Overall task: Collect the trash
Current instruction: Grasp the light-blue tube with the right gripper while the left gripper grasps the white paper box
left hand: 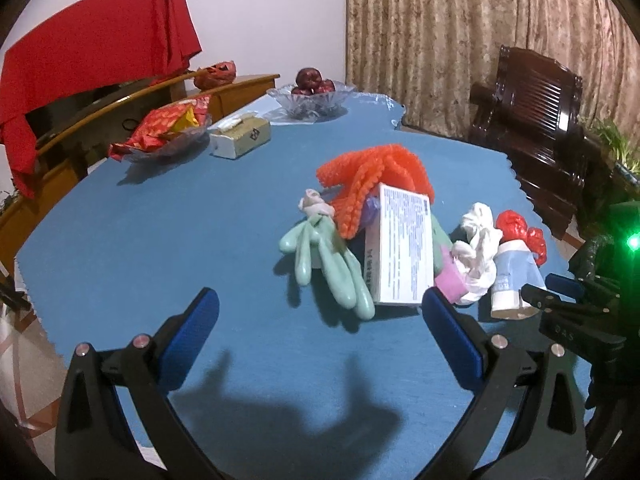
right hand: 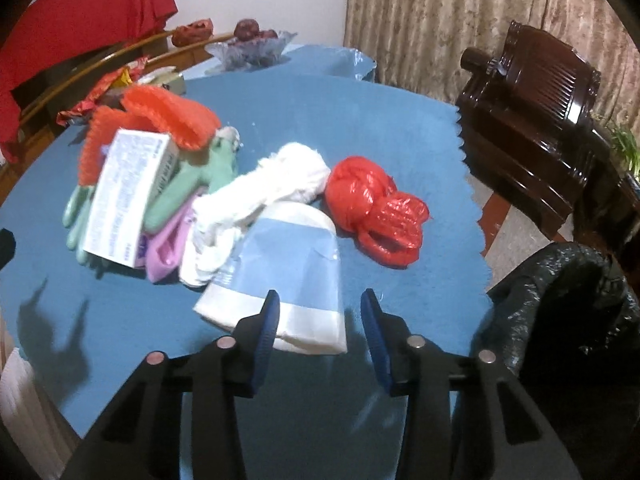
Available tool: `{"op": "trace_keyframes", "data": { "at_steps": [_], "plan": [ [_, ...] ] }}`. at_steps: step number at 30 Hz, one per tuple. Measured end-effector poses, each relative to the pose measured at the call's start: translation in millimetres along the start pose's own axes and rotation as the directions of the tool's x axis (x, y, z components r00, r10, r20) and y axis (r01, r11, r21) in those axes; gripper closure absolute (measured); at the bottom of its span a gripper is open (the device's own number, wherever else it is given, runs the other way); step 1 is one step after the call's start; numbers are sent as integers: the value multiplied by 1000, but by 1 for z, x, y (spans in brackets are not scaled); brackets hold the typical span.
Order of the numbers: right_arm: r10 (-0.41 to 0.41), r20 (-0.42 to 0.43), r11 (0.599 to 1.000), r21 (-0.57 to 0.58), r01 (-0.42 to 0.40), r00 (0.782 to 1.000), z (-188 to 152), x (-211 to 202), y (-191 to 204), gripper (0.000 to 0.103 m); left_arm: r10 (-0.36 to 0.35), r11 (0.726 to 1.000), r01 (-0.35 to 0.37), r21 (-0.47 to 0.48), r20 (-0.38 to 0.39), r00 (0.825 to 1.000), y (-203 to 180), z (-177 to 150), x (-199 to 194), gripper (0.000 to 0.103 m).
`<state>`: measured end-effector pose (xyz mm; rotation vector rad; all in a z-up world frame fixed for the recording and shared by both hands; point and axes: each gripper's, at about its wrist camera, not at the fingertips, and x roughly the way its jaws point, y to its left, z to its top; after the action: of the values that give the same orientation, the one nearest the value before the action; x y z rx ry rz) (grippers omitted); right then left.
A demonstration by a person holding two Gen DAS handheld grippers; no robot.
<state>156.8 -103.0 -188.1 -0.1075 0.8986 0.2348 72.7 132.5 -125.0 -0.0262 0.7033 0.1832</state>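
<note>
- Left gripper (left hand: 320,308): black angular arms, blue pads lining the jaws, silver round screws on the knuckles.
- Right gripper (right hand: 320,312): same black frame, blue pads, silver screws; green light at 3 o'clock in left view.

**hidden and cut off**

the print on the white box (right hand: 120,196) is too blurred to read. the box hides most of the purple item (left hand: 450,286) and part of the green glove (left hand: 324,256). the black trash bag (right hand: 568,308) runs off the picture's right edge.

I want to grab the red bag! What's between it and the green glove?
In the right wrist view, a crumpled white cloth lies between the red bag and the green glove.
</note>
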Motion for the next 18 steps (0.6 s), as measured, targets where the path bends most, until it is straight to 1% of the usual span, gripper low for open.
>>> {"op": "trace_keyframes", "data": {
  "at_steps": [4,5,6,7,9,10,12,14,16,18],
  "plan": [
    [49,-20,999,25,-49,999,1,8,-7,64,-22,1000,22,-3,-15,1000,-4,-1,9,6],
    [67,-23,997,27,-66,997,2,9,-8,68,-31,1000,31,1,-19,999,-7,-1,11,8],
    [86,-26,996,29,-85,996,3,8,-8,72,-40,999,40,7,-23,999,-10,-2,13,15],
    [103,-35,994,35,-102,994,2,9,-9,77,-48,999,48,15,-29,998,-13,-2,16,25],
    [110,-35,994,33,-109,993,2,7,-10,82,-67,997,68,26,-55,996,-21,-3,22,30],
    [115,-32,993,33,-114,993,2,6,-11,87,-75,997,76,25,-58,995,-23,-3,24,31],
    [136,-31,989,54,-134,990,2,3,-16,89,-87,996,89,32,-57,995,-29,-3,27,34],
    [142,-14,988,63,-141,990,2,-4,-19,92,-97,994,100,51,-55,994,-36,-1,30,37],
    [124,3,991,52,-124,992,3,-11,-20,92,-104,992,108,61,-58,993,-41,-2,34,42],
    [100,22,994,39,-101,995,4,-20,-21,92,-104,992,108,61,-68,992,-46,0,42,42]
  ]
}}
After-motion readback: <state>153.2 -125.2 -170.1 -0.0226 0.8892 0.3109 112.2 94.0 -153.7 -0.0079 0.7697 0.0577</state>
